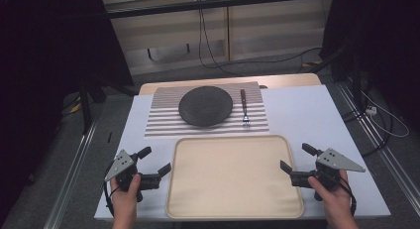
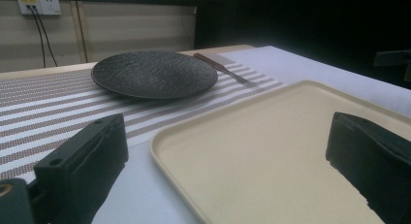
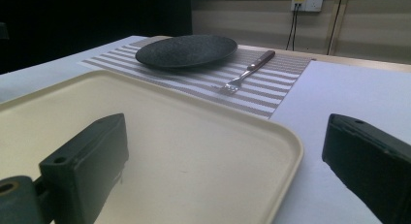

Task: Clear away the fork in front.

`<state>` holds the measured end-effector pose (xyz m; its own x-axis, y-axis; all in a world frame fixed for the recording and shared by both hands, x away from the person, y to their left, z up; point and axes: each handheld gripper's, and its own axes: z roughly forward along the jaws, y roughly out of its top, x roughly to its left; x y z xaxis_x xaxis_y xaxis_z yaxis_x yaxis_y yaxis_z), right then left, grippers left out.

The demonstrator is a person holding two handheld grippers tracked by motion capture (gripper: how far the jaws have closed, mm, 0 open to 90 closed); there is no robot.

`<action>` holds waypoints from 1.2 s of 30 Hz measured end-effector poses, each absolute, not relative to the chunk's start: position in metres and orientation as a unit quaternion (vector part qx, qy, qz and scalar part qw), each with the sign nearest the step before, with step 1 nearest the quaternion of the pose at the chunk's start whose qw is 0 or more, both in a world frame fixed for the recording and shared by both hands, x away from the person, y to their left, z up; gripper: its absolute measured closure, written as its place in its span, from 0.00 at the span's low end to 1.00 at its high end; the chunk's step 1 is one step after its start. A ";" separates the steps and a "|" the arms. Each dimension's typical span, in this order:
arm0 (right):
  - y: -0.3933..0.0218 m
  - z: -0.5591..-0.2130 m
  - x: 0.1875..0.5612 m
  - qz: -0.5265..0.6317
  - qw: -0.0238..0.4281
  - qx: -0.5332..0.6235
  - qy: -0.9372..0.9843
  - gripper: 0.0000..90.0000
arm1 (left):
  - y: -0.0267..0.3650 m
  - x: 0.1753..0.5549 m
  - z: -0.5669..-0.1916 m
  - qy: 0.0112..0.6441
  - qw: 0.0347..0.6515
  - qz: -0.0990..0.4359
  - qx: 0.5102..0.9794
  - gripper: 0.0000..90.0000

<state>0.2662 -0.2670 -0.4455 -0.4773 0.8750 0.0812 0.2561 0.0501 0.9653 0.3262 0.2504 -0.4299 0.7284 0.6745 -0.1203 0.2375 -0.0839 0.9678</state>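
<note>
Start pose, nothing picked up yet by my read. Left gripper (image 1: 157,161) and right gripper (image 1: 292,157) both spread, empty, flanking the beige rectangular plastic tray (image 1: 188,199). Dark round textured plate (image 1: 205,106) and wooden-handled metal fork (image 1: 243,106) lie ahead of both grippers on the striped woven placemat (image 1: 163,120). Likely next: reach forward.

The table (image 1: 307,115) is covered in plain pale lilac-white, with a strip of light wood showing at its far edge. On that far side lies a placemat (image 1: 163,121) in thin grey-brown and white stripes. The plate (image 1: 205,106) on it is dark charcoal with a fine speckled texture. The fork (image 1: 244,107) has a reddish-brown handle and silver tines. The tray (image 1: 233,177) at the near edge is plain cream, unpatterned. Both grippers, left (image 1: 154,160) and right (image 1: 294,157), are black with grey top plates
</note>
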 end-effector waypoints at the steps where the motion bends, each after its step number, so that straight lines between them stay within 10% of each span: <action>1: -0.266 -0.446 0.266 0.542 0.282 0.425 0.668 0.02 | 0.250 0.326 -0.430 0.320 0.597 0.184 0.713 0.02; 36: -0.250 -0.418 0.367 0.490 0.286 0.436 0.699 0.03 | 0.247 0.327 -0.432 0.301 0.586 0.173 0.733 0.02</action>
<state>0.3673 -0.2503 -0.4184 -0.4569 0.8891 0.0273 0.3287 0.1402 0.9340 0.3275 0.2468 -0.4321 0.7594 0.6431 -0.0985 0.2376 -0.1332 0.9622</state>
